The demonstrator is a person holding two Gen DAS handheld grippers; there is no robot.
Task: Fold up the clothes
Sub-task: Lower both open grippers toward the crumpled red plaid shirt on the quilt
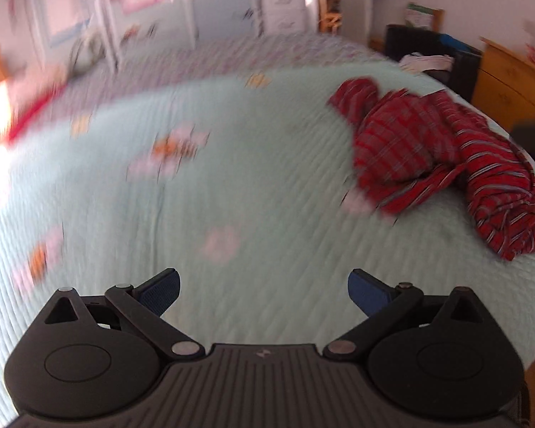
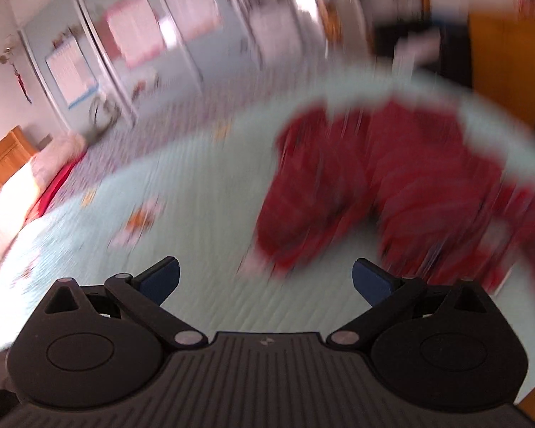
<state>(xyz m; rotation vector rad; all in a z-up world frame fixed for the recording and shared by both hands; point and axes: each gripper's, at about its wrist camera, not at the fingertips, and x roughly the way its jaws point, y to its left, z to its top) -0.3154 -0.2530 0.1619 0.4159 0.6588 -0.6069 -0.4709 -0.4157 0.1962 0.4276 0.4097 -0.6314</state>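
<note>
Scene: a bedroom, seen from two gripper-mounted cameras; both views are smeared by motion blur, the right wrist view more heavily.
Bed (image 1: 232,185): covered by a pale mint quilted spread with scattered pink and orange patches; it carries the one garment.
Garment (image 1: 442,157): a red cloth with thin pale stripes, lying crumpled and unfolded in a bunched heap on the spread. In the left wrist view it sits toward the right edge of the bed, with one end trailing toward the near right corner.
Garment, right wrist view (image 2: 385,182): the same red heap fills the middle and right of the view; its stripes cannot be made out through the blur.
Left gripper (image 1: 264,290): over bare spread, jaws wide apart, nothing between the blue pads (image 1: 162,290); well apart from the garment, which lies ahead and to its right.
Right gripper (image 2: 265,280): jaws wide apart and holding nothing; the garment's near edge lies just ahead of the fingertips, not touching them.
Wooden dresser (image 1: 510,82): stands beyond the right edge of the bed.
Pale clothes pile (image 1: 426,61): lies on a dark piece of furniture beside the dresser, off the bed.
Far wall (image 1: 100,10): pale blue, hung with pink sheets; details too blurred to read.
</note>
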